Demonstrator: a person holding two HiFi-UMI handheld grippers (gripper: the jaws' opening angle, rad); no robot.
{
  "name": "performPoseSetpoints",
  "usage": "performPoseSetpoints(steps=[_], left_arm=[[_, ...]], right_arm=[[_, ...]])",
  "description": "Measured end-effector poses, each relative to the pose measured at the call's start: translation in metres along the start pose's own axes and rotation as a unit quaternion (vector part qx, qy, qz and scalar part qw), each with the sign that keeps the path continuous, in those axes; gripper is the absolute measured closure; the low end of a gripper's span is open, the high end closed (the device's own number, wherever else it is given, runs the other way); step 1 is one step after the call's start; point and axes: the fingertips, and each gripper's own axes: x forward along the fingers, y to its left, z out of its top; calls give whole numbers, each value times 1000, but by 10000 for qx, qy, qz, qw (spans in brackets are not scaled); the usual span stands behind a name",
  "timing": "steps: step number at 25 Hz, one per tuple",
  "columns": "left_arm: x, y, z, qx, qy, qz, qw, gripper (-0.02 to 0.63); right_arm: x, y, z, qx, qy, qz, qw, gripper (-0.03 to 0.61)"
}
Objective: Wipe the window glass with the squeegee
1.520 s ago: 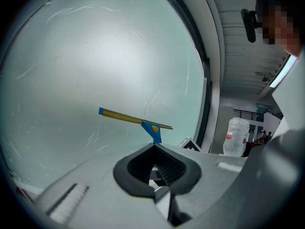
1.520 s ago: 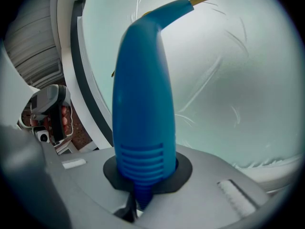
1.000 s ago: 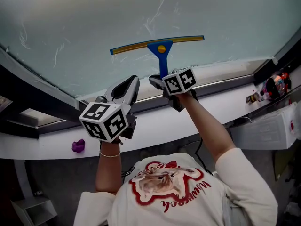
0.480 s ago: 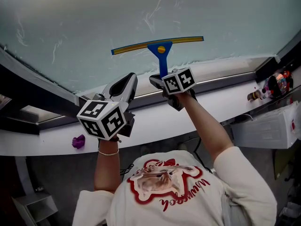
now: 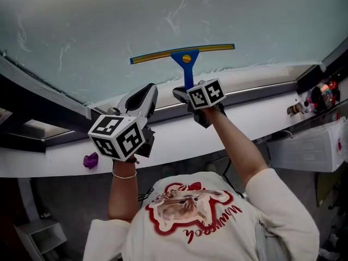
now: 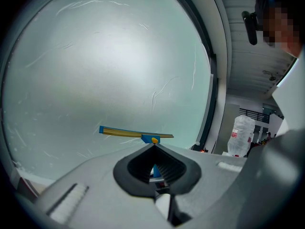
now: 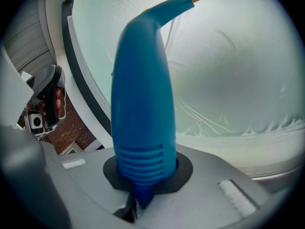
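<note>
The squeegee (image 5: pixel 184 54) has a blue handle and a long yellow-edged blade that lies flat against the pale, streaked window glass (image 5: pixel 109 20), just above the white sill (image 5: pixel 255 74). My right gripper (image 5: pixel 186 95) is shut on the lower end of that handle; in the right gripper view the blue handle (image 7: pixel 140 104) rises out of my right gripper (image 7: pixel 142 180). My left gripper (image 5: pixel 142 98) hangs to the left and below the blade, shut and holding nothing. In the left gripper view the squeegee (image 6: pixel 136 134) shows beyond my left gripper (image 6: pixel 153 150).
A dark window frame (image 5: pixel 43 86) runs along the glass at left, with a white ledge (image 5: pixel 179 140) under it. A small purple object (image 5: pixel 90 160) lies on the ledge at left. Bottles (image 5: pixel 318 98) and a white box (image 5: pixel 310 145) stand at the right.
The squeegee blade has slid slightly down the glass with my right gripper. My left gripper has drifted a little to the left.
</note>
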Motion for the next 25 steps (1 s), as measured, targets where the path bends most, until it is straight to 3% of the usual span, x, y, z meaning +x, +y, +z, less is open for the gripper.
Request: performPoseSetpoints(steps=[25], left_arm=[[-4,8,-7,18,111,207,9997,614]], right_arm=[[13,-11,-27,93,251,44,9996,541]])
